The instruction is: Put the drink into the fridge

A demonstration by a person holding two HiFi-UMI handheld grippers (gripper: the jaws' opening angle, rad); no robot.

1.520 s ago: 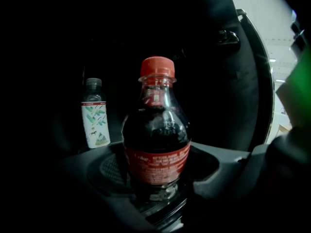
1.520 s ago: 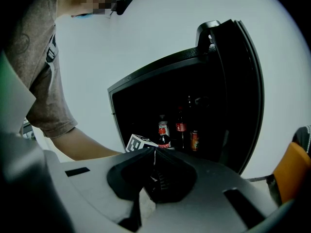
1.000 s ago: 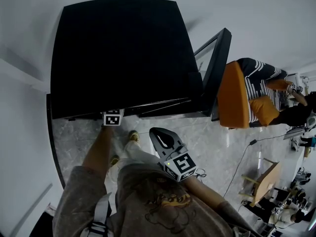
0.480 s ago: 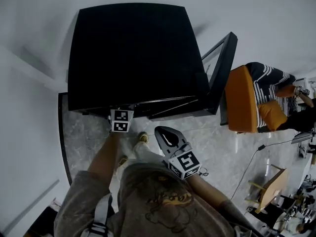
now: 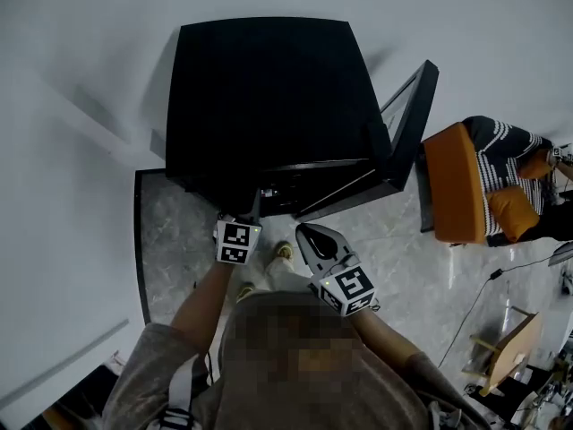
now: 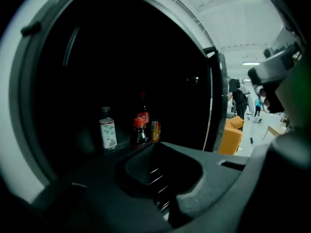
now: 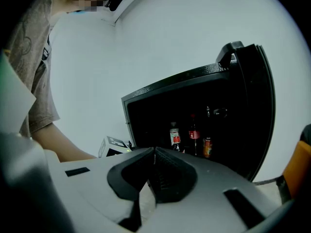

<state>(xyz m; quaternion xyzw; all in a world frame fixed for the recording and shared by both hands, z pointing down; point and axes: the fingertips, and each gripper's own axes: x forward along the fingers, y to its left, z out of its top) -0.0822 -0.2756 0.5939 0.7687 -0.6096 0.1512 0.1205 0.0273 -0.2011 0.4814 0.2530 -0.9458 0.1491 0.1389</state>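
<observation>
The black fridge [image 5: 269, 97] stands open, its door [image 5: 407, 133] swung out to the right. Inside it, the left gripper view shows a white-labelled bottle [image 6: 108, 132], a dark red-capped bottle [image 6: 139, 130], a cola bottle [image 6: 143, 111] and a can [image 6: 155, 130]. The right gripper view shows the same cola bottle [image 7: 194, 132] and can [image 7: 207, 147]. My left gripper [image 5: 254, 208] hangs just in front of the fridge opening; its jaws are closing, with nothing between them. My right gripper [image 5: 313, 240] sits beside it, shut and empty.
An orange chair [image 5: 457, 186] stands right of the open door, with a person in a striped top [image 5: 501, 137] beyond it. A white wall [image 5: 81, 150] runs along the left of the marble floor [image 5: 179, 240]. A cable [image 5: 474, 303] lies on the floor at the right.
My left gripper has drawn back from the fridge's front edge toward my body. The right gripper stays beside it. The fridge now sits further right in the head view.
</observation>
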